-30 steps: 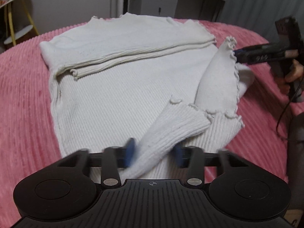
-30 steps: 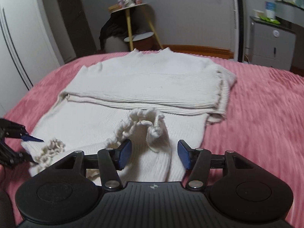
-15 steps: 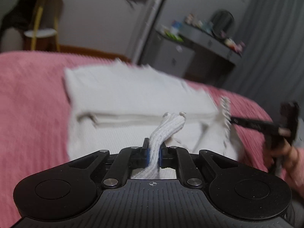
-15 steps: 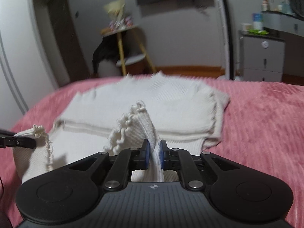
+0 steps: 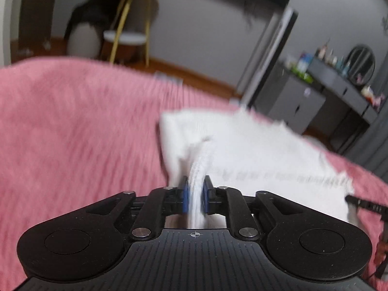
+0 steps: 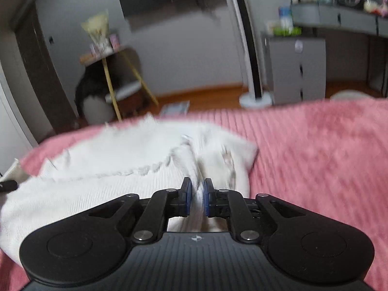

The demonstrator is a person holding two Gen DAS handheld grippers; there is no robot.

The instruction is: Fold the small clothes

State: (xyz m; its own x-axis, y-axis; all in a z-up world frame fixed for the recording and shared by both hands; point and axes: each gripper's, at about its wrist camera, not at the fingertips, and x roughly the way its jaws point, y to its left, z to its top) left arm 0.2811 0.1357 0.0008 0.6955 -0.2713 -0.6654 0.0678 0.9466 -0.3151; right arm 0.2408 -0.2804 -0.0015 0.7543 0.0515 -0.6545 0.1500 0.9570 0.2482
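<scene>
A white ribbed knit sweater (image 5: 262,155) lies on the pink bed cover (image 5: 72,121), blurred by motion. My left gripper (image 5: 196,194) has a ridge of the knit between its blue pads. The pads press on it while the jaws are opening slightly. In the right wrist view my right gripper (image 6: 197,194) is shut on another fold of the sweater (image 6: 109,169), whose frilled edge runs off to the left. The right gripper's black finger (image 5: 366,205) shows at the sweater's right edge in the left wrist view.
The pink bed cover (image 6: 315,150) spreads to the right of the sweater. Beyond the bed stand a yellow-legged stool (image 5: 126,36), a grey dresser (image 6: 295,70) and a white floor stand (image 6: 254,97) on the wooden floor.
Both grippers went from open around the sleeves to shut on the knit. They have lifted it and carried it toward the far side of the sweater, bunching the fabric.
</scene>
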